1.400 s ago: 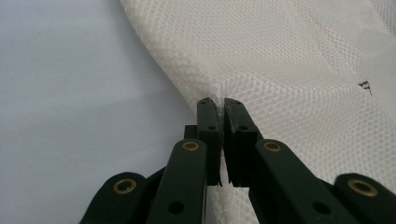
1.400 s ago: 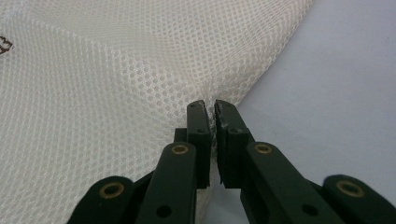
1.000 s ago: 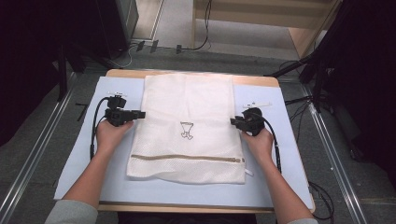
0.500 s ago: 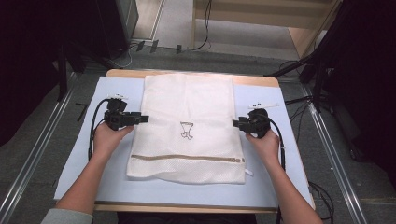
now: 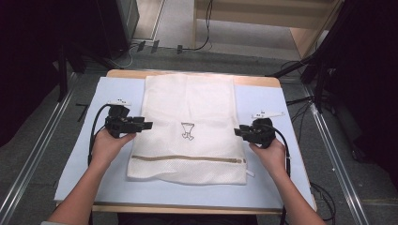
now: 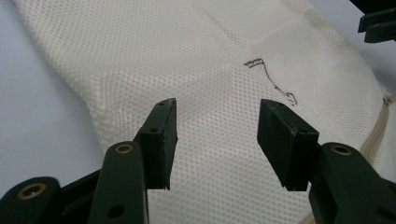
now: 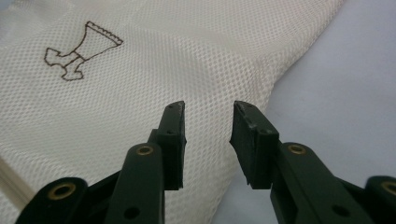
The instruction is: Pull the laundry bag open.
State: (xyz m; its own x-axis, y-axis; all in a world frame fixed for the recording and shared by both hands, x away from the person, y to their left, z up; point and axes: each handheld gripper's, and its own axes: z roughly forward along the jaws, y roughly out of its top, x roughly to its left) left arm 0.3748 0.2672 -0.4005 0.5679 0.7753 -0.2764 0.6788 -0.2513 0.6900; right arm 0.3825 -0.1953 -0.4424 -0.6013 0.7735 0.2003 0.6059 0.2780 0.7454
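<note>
1. The mesh bag (image 5: 187, 126) lies flat mid-desk, on a pale blue mat (image 5: 277, 187): cream netting, a small dark line drawing (image 5: 187, 131) at its centre, a tan zip (image 5: 187, 158) running across near the near edge, and a fold crease across the weave.
2. Our left claw (image 5: 146, 125) hovers over the bag's left edge, released; its jaws have just been opening and nothing sits between the pads (image 6: 164, 140).
3. Our right claw (image 5: 238, 131) hovers at the bag's right edge, parted too, though its jaws have just been closing a little on empty air over the mesh.
4. We judge the step to be a two-sided regrasp for folding. To do it well, we should pinch both edges at matching points, catch every layer, and lift evenly so the netting stays square on the desk (image 5: 187, 74).
</note>
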